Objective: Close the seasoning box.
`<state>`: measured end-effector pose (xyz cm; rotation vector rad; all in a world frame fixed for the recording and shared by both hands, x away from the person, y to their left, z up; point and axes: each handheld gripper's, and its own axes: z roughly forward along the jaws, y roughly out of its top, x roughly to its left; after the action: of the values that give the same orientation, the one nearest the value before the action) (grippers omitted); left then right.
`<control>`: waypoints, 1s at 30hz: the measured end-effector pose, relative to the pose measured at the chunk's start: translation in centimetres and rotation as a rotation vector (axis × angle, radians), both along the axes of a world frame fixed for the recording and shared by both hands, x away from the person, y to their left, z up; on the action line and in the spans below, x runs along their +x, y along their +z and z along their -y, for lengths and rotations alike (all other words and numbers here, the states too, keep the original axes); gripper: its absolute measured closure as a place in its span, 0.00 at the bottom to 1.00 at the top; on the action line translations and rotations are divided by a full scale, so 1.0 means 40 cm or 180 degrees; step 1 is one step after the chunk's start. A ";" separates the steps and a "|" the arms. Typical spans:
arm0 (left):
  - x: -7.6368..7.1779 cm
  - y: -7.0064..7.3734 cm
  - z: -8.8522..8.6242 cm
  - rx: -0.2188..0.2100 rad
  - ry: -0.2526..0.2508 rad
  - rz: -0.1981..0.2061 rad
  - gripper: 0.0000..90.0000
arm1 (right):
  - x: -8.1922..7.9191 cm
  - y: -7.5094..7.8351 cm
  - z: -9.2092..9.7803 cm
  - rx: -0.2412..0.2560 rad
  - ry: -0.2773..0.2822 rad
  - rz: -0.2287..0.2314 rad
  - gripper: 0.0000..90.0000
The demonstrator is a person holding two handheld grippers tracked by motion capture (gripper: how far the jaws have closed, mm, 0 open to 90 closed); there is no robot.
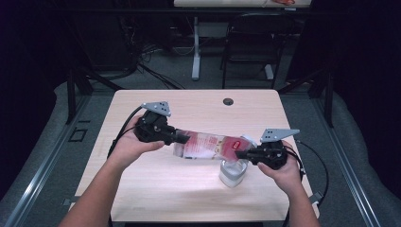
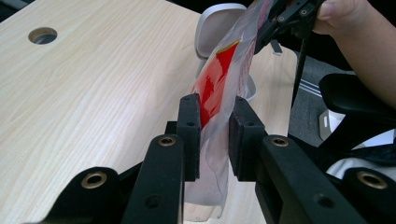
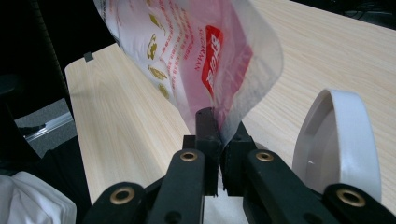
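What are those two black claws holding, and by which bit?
One clear plastic bag with red print, stretched between them above the table: the left gripper clamps one end, the right gripper pinches the opposite edge, over a white cup.

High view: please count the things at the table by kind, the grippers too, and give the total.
Grippers: 2, left gripper and right gripper
Plastic bag: 1
White cup: 1
Total: 4

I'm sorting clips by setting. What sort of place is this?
Probably a lab or recording workspace: a bare wooden table with a cable hole, black curtains around it, and loose cables on the floor.
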<state>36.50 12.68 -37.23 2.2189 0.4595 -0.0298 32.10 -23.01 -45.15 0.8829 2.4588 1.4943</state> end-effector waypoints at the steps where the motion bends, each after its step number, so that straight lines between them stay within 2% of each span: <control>1: 0.000 -0.001 -0.001 0.0004 0.0006 0.0001 0.85 | 0.000 0.000 0.000 0.0000 0.0000 0.0000 0.97; 6: 0.000 -0.005 -0.004 -0.0013 0.0017 -0.0007 0.85 | 0.003 -0.005 0.004 0.0099 0.0007 -0.0022 0.97; 27: 0.000 -0.030 -0.022 -0.0020 0.0051 -0.0039 0.84 | 0.006 -0.015 -0.001 0.0167 0.0029 -0.0025 0.94; 29: 0.001 -0.035 -0.024 -0.0014 0.0055 -0.0050 0.84 | 0.008 -0.018 -0.002 0.0173 0.0038 -0.0024 0.93; 30: 0.000 -0.035 -0.025 0.0036 0.0094 -0.0025 0.83 | 0.008 -0.020 -0.003 0.0178 0.0038 -0.0024 0.93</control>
<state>36.51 13.67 -38.65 2.2235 0.4978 -0.0203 32.44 -22.89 -45.93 0.8864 2.4430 1.5737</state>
